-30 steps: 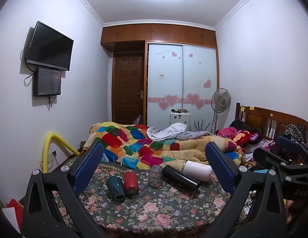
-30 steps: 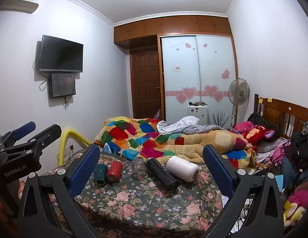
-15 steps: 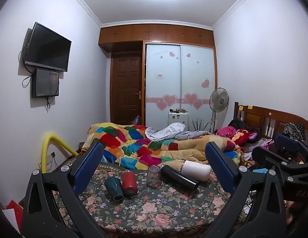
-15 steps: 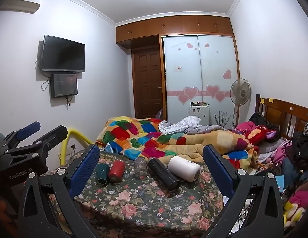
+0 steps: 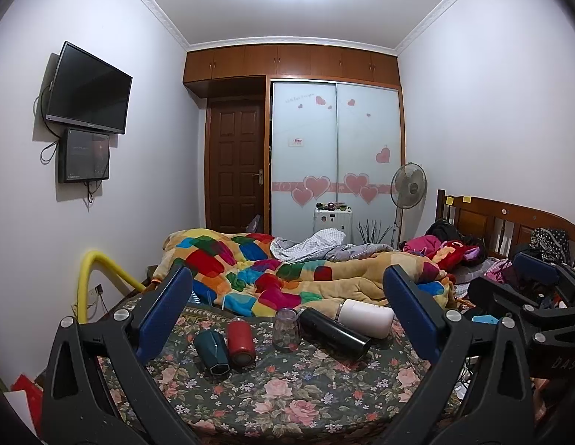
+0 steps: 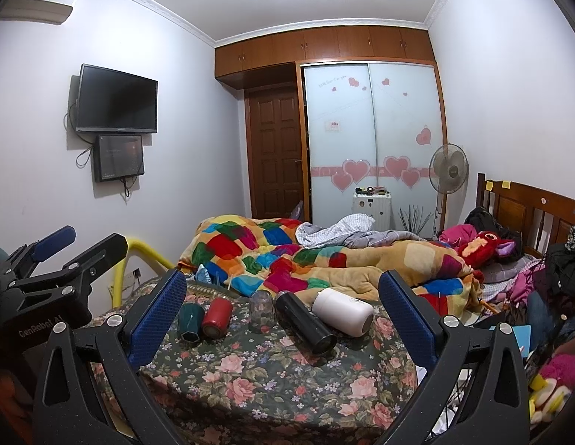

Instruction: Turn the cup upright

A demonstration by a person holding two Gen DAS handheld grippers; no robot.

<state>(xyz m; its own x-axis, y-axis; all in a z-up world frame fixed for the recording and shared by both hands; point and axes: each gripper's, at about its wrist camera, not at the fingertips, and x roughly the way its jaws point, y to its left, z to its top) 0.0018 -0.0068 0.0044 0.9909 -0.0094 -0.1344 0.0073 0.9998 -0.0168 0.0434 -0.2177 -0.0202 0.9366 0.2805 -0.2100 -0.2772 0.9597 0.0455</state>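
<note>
Both grippers, left gripper (image 5: pixel 287 315) and right gripper (image 6: pixel 283 311), were wide open, holding nothing, well short of the cups. Teal cup (image 5: pixel 211 350), red cup (image 5: pixel 241 340), black cup (image 5: pixel 333 330) and white cup (image 5: pixel 365 317) lay tipped on the floral table (image 5: pixel 287 396); clear cup (image 5: pixel 286 328) stood mid-row.

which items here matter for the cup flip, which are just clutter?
Job:
teal cup, red cup, clear glass cup, black flask, white flask, all on the floral table.

Clutter:
patchwork blanket, fan, TV, red plush toy.
</note>
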